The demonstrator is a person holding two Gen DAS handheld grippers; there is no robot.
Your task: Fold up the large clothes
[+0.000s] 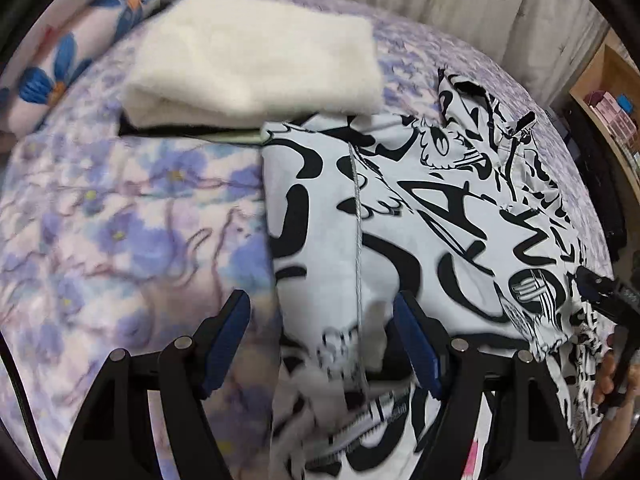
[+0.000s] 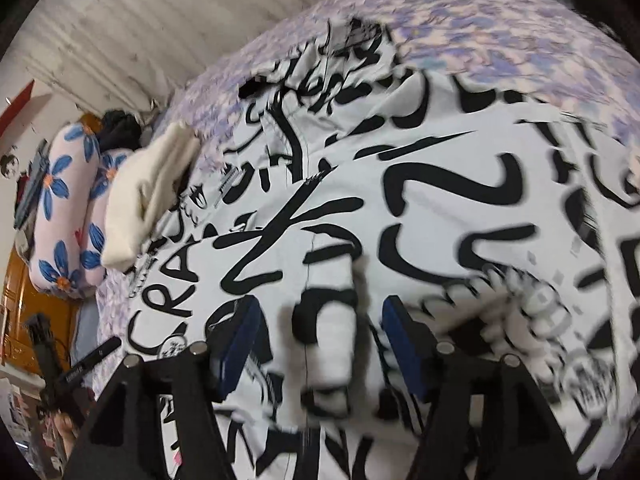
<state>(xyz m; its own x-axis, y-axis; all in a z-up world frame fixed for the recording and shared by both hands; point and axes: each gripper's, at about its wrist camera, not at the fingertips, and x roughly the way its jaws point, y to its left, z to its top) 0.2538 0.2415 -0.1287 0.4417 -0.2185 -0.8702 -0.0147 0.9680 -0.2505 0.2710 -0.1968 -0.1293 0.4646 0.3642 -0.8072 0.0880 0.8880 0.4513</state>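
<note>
A white garment printed with black graffiti lettering [image 1: 420, 232] is seen spread over a bed covered by a purple floral bedspread [image 1: 120, 220]. In the left wrist view it takes up the right half of the bed, with its left edge folded into a straight line. The left claw [image 1: 320, 340] is held wide above that edge near the garment's near end, one blue pad over the bedspread and the other over the cloth; no fabric is pinched. The right claw [image 2: 316, 344] is likewise spread wide above the garment, with a loose ridge of cloth lying between its pads but not pressed by them. A folded cream fleece item [image 1: 256, 64] is laid on the far side of the bed, just touching the garment's far corner. Blue-flowered pillows [image 2: 64, 216] are seen beyond it, by the far left.
</note>
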